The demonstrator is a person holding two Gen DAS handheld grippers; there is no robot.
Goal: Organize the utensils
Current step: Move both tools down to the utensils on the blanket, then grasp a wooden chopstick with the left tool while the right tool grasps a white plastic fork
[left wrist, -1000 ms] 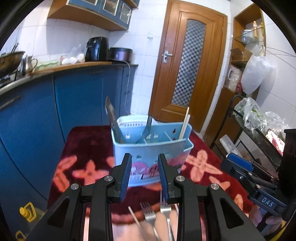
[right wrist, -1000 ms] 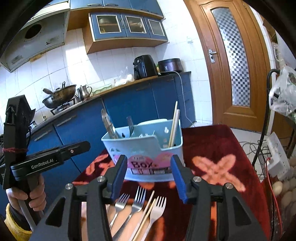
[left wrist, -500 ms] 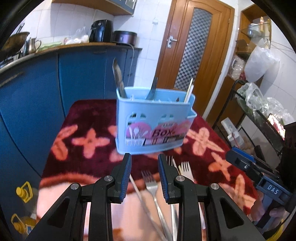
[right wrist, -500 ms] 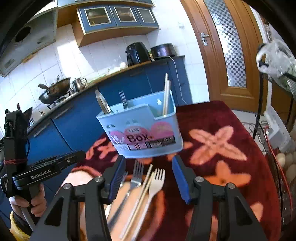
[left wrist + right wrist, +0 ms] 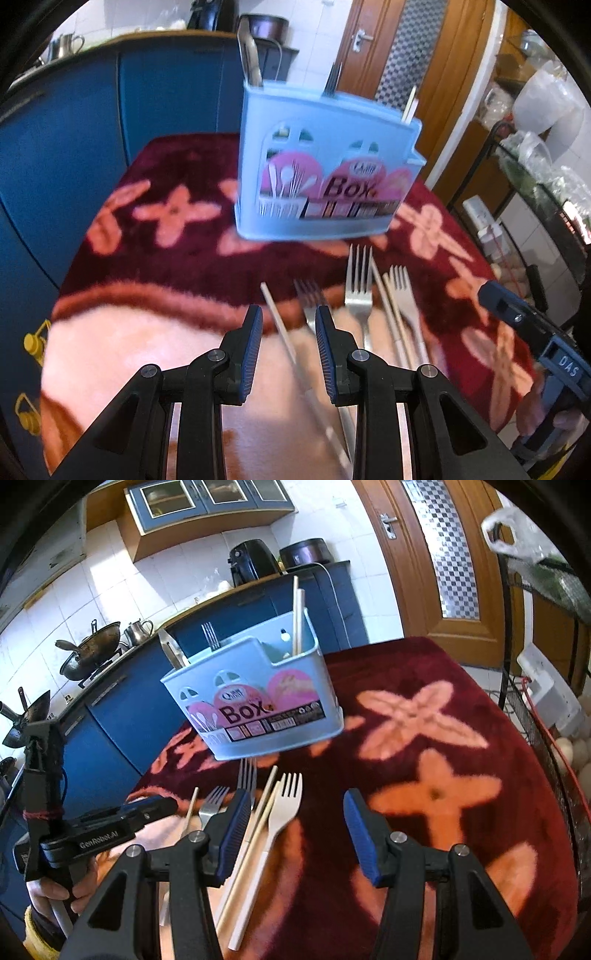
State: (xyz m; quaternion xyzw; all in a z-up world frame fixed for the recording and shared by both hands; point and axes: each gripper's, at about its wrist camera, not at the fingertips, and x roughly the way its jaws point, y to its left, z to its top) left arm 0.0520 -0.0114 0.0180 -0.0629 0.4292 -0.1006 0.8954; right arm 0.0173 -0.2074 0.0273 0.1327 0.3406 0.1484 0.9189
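Left wrist view: left gripper (image 5: 289,320) hovering spread, empty, over a loose chopstick (image 5: 281,326) before the blue utensil box (image 5: 325,177); right wrist view: right gripper (image 5: 292,812) hanging wide apart, empty, beside the white fork (image 5: 275,821).

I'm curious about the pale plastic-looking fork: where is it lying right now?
The white fork lies on the red flowered cloth in front of the blue utensil box, rightmost of the loose utensils, beside two chopsticks.
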